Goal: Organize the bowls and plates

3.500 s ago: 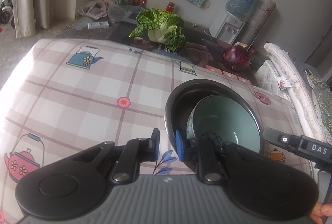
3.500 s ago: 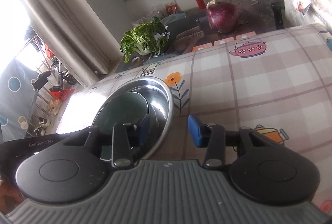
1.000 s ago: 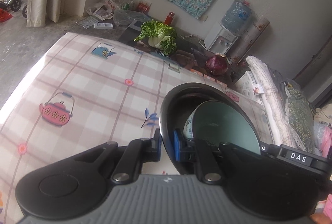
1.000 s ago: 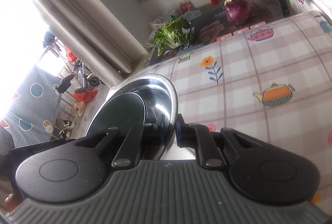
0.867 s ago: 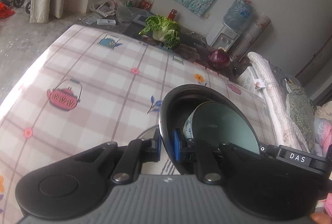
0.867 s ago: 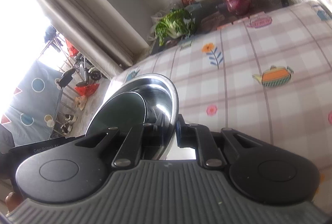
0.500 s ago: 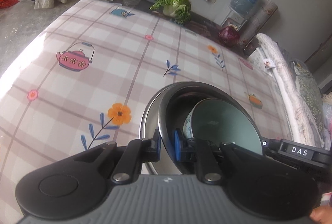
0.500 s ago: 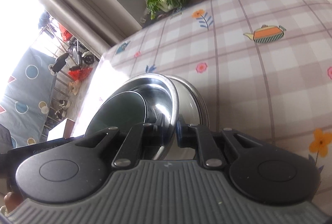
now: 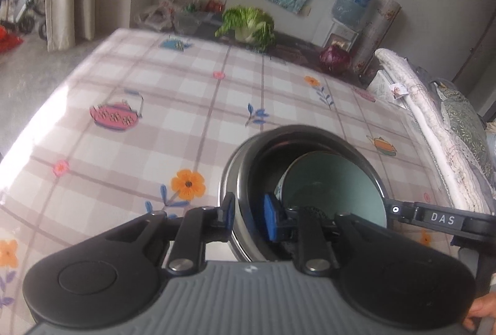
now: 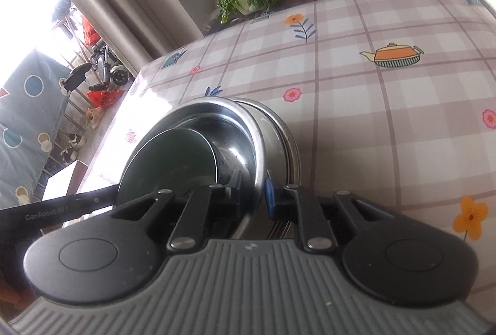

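A steel bowl (image 9: 310,130) holds a tilted pale green bowl (image 9: 334,189) and sits on a stack of steel plates (image 9: 227,177) on the checked tablecloth. My left gripper (image 9: 248,215) straddles the bowl's near rim. Its jaws are opening, and a gap shows at the blue pad. The right wrist view shows the same steel bowl (image 10: 223,118), green bowl (image 10: 173,161) and plates (image 10: 279,133). My right gripper (image 10: 252,189) straddles the opposite rim, and its jaws are also opening off the metal.
The table (image 9: 155,93) stretches ahead under a teapot-and-flower cloth. Beyond its far edge lie a cabbage (image 9: 248,25) and a red onion (image 9: 334,56). Folded bedding (image 9: 434,118) runs along the right side. A person's finger (image 9: 477,313) shows at the lower right.
Both grippers carried the steel bowl, with the green bowl inside, down across the table onto the steel plates. Their jaws, shut on the rim before, have parted.
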A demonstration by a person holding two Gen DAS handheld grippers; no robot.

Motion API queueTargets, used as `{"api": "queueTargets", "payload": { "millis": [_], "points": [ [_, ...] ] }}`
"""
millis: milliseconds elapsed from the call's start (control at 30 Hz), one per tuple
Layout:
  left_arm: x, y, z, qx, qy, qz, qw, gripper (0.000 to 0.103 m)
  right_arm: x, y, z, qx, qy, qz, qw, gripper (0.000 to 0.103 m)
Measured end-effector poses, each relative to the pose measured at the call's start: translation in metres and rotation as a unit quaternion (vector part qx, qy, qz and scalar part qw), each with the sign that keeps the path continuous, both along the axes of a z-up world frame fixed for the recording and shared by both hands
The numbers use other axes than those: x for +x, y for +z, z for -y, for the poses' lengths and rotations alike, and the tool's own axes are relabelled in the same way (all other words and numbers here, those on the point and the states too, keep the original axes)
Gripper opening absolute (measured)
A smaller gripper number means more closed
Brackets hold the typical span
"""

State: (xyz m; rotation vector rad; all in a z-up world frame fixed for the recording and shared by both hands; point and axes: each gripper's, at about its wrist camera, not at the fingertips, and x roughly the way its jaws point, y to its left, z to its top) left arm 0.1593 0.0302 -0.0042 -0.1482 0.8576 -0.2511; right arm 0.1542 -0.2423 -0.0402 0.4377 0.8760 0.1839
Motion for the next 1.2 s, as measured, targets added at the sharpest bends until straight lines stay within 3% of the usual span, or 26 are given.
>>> {"api": "queueTargets", "payload": {
  "millis": [33, 67, 100, 200, 300, 367, 467, 533, 567, 633, 733, 833, 900, 1000, 1133, 1200],
  "points": [
    [-0.005, 0.003, -0.001, 0.006, 0.003, 0.014, 0.9999, 0.034, -0.002, 0.002, 0.001, -0.006, -0.004, 0.003, 1.0, 0.021],
    [-0.011, 0.007, -0.002, 0.01, 0.006, 0.034, 0.9994, 0.046, -0.004, 0.004, 0.003, -0.008, -0.008, 0.008, 1.0, 0.025],
    [-0.017, 0.011, -0.003, 0.014, 0.009, 0.052, 0.9985, 0.054, -0.007, 0.006, 0.005, -0.009, -0.012, 0.014, 1.0, 0.034],
    [-0.033, 0.017, -0.006, 0.034, 0.016, 0.1, 0.9943, 0.064, -0.021, 0.013, 0.014, -0.01, -0.026, 0.035, 0.999, 0.051],
    [-0.048, 0.014, -0.005, 0.073, 0.036, 0.139, 0.987, 0.076, -0.038, 0.018, 0.022, 0.001, -0.032, 0.052, 0.998, 0.057],
    [-0.055, 0.008, -0.006, 0.114, 0.072, 0.157, 0.9784, 0.081, -0.052, 0.02, 0.024, -0.005, -0.039, 0.063, 0.997, 0.059],
    [-0.06, -0.009, -0.013, 0.192, 0.144, 0.173, 0.9554, 0.082, -0.072, 0.022, 0.025, -0.018, -0.044, 0.077, 0.996, 0.069],
    [-0.066, -0.019, -0.014, 0.234, 0.159, 0.179, 0.9424, 0.082, -0.084, 0.021, 0.024, -0.03, -0.04, 0.084, 0.995, 0.073],
    [-0.07, -0.022, -0.013, 0.245, 0.159, 0.177, 0.9398, 0.082, -0.089, 0.021, 0.024, -0.037, -0.038, 0.085, 0.995, 0.074],
    [-0.081, -0.024, -0.01, 0.245, 0.146, 0.173, 0.9427, 0.082, -0.1, 0.019, 0.02, -0.053, -0.034, 0.085, 0.994, 0.075],
    [-0.102, -0.019, 0.0, 0.211, 0.091, 0.16, 0.96, 0.087, -0.115, 0.017, 0.013, -0.08, -0.031, 0.091, 0.992, 0.078],
    [-0.112, -0.012, 0.005, 0.138, 0.051, 0.117, 0.9822, 0.096, -0.13, 0.016, 0.004, -0.105, -0.026, 0.099, 0.989, 0.082],
    [-0.117, -0.008, 0.004, 0.089, 0.04, 0.097, 0.9905, 0.098, -0.139, 0.016, -0.003, -0.121, -0.02, 0.1, 0.987, 0.084],
    [-0.122, -0.001, 0.007, 0.075, 0.022, 0.095, 0.9924, 0.103, -0.153, 0.017, -0.011, -0.134, -0.019, 0.101, 0.986, 0.086],
    [-0.126, 0.007, 0.015, 0.102, 0.039, 0.101, 0.9888, 0.103, -0.167, 0.027, -0.014, -0.143, -0.029, 0.109, 0.983, 0.088],
    [-0.125, 0.011, 0.016, 0.114, 0.048, 0.099, 0.9873, 0.103, -0.172, 0.031, -0.014, -0.142, -0.033, 0.114, 0.983, 0.094]
  ]
}}
